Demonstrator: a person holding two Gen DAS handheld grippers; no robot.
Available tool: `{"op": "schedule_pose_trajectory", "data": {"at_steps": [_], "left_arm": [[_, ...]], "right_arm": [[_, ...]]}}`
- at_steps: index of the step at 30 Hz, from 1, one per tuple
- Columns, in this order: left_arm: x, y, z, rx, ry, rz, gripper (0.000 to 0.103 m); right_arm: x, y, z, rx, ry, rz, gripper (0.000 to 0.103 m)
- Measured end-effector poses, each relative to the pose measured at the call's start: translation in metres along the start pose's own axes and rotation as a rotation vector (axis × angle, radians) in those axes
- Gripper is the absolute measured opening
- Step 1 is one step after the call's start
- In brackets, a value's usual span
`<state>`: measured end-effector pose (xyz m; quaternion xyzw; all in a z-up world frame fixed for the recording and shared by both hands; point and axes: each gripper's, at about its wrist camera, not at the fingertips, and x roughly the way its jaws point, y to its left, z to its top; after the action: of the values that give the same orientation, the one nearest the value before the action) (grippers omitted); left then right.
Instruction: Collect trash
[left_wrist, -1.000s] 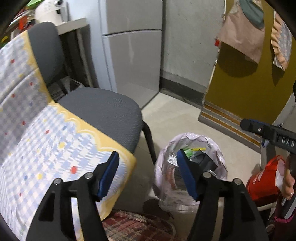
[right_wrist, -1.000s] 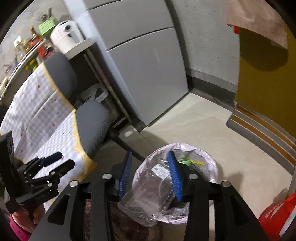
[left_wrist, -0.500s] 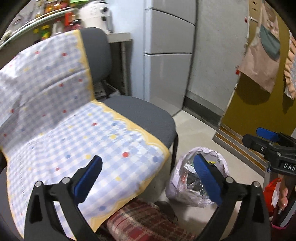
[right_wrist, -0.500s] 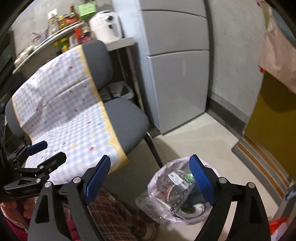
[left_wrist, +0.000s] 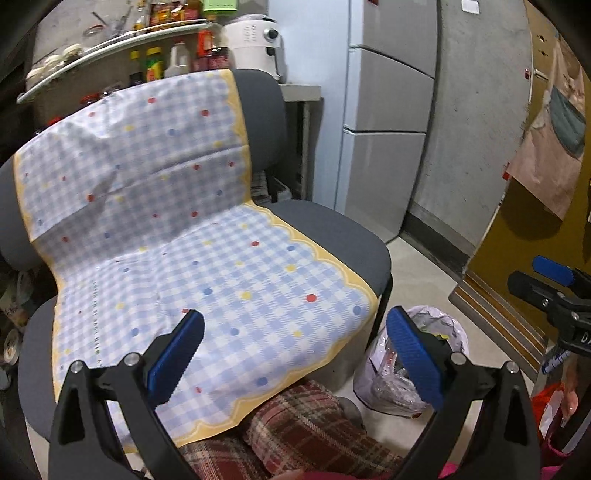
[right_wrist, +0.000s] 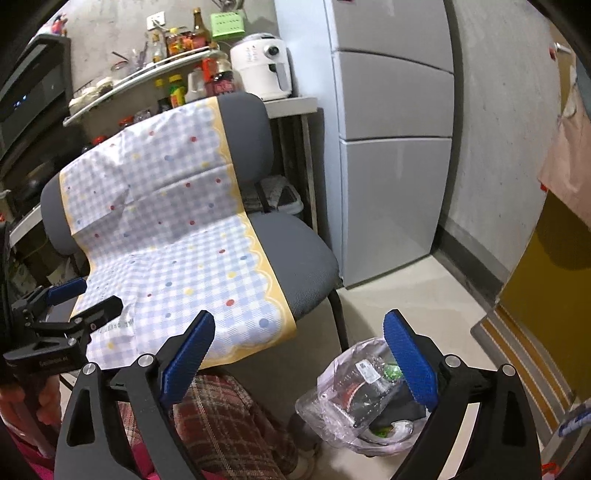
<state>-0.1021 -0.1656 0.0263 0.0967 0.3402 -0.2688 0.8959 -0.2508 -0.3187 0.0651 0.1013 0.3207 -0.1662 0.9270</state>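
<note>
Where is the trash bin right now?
The trash bin stands on the floor just right of the chair's front leg, low in both wrist views, with the fridge behind it.

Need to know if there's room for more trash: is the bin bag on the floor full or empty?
Nearly full: in the right wrist view the bin bag holds clear plastic wrapping and dark packaging piled up to its open rim.

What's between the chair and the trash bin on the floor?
Only the chair's black front leg and bare floor, then the trash bin; clearest in the right wrist view.
</note>
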Motion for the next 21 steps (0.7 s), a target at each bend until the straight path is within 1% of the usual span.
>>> {"op": "schedule_pose_trajectory", "data": {"at_steps": [6,21], "left_arm": [[-0.0088,0.0093,0.0011,-0.019,-0.015,0.028,0.096],[-0.0072,0.0079,0.0005,-0.023,-0.01,0.025,0.096]], "right_arm": [[-0.0031,0.0002,0.0008,-0.002,-0.003,-0.003,0.092],[0.0026,-0.0038,-0.0047,0.022,0.02,-0.01,0.093]]}}
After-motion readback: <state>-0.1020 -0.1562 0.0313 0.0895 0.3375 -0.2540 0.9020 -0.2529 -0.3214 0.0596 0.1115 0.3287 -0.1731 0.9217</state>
